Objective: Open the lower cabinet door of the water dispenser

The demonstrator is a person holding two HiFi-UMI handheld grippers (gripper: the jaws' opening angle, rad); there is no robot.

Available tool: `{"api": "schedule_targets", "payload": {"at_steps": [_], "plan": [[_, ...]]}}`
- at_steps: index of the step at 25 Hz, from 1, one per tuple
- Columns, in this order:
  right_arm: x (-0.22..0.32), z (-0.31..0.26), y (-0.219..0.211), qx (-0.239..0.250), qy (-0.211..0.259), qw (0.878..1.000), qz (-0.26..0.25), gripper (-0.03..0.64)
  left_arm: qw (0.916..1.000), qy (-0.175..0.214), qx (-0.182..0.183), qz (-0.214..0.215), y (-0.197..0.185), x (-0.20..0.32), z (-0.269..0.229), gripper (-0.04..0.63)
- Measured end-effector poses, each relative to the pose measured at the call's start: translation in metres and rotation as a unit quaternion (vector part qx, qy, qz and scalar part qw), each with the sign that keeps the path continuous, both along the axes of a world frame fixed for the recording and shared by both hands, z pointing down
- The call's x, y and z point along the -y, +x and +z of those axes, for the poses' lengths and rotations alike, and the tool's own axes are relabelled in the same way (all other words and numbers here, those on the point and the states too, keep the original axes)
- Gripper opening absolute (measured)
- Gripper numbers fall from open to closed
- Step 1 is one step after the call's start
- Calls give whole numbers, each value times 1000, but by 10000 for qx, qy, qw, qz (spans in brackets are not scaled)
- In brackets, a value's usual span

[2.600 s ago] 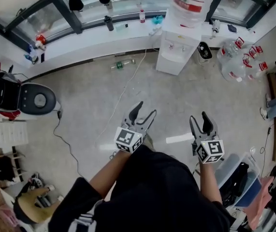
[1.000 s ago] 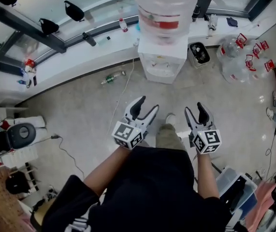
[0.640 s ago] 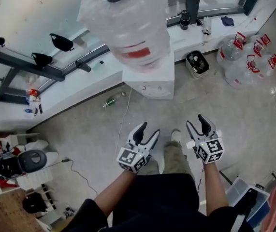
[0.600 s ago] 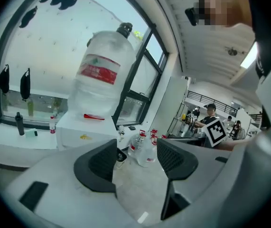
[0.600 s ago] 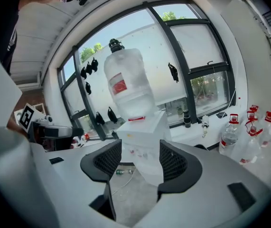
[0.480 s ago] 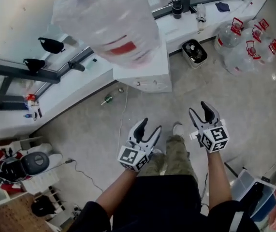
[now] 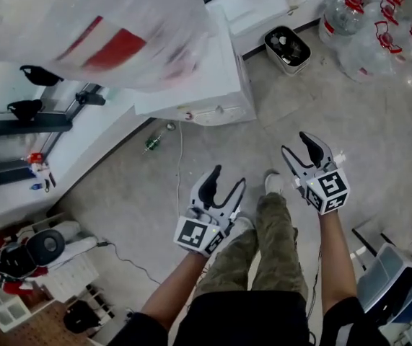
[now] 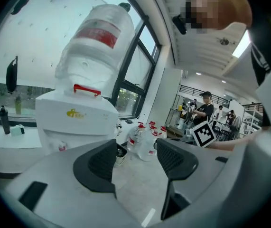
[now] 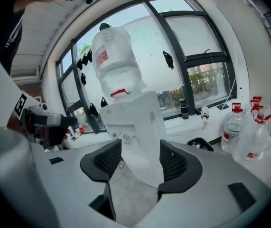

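Observation:
The white water dispenser (image 7: 216,85) stands by the window ledge with a big clear bottle (image 7: 97,27) on top. In the head view only its top and tap panel show, and the lower cabinet door is hidden. My left gripper (image 7: 226,180) is open and empty, above the floor short of the dispenser. My right gripper (image 7: 297,146) is also open and empty, to the right of it. In the left gripper view the dispenser (image 8: 73,122) sits left of the jaws. In the right gripper view its corner (image 9: 140,127) rises between the jaws, still apart from them.
Several spare water bottles (image 7: 368,16) and a small waste bin (image 7: 287,49) stand right of the dispenser. A green bottle (image 7: 155,143) and a white cable (image 7: 180,164) lie on the floor to its left. A plastic crate (image 7: 393,283) is at lower right. People stand far off (image 8: 204,110).
The dispenser has grown much larger and nearer in the head view. Both grippers have sunk lower toward the floor, still open and empty.

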State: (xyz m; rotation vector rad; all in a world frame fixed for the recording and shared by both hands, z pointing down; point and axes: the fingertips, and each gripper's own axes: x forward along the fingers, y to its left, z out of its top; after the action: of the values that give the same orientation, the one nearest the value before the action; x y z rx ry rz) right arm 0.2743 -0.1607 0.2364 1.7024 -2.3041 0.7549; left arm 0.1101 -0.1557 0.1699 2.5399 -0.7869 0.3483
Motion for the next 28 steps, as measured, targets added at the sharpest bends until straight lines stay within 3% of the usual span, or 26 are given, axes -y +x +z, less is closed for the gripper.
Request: {"api": "schedule_targets", "payload": {"at_steps": [4, 8, 14, 22, 28], "plan": [[12, 44, -19, -27, 53, 9999, -153, 221, 10000, 17, -19, -2, -1, 10, 49, 249], [20, 96, -33, -452, -9, 9982, -385, 224, 9998, -111, 69, 174, -3, 12, 109, 247], [43, 174, -37, -1, 158, 9996, -235, 225, 9997, 13, 44, 227, -10, 26, 198, 247], [59, 277, -19, 97, 349, 9991, -242, 225, 9992, 206, -76, 328, 1, 31, 310, 247], [70, 328, -11, 106, 631, 9970, -433, 227, 9975, 595, -42, 378, 18, 48, 377, 259]]}}
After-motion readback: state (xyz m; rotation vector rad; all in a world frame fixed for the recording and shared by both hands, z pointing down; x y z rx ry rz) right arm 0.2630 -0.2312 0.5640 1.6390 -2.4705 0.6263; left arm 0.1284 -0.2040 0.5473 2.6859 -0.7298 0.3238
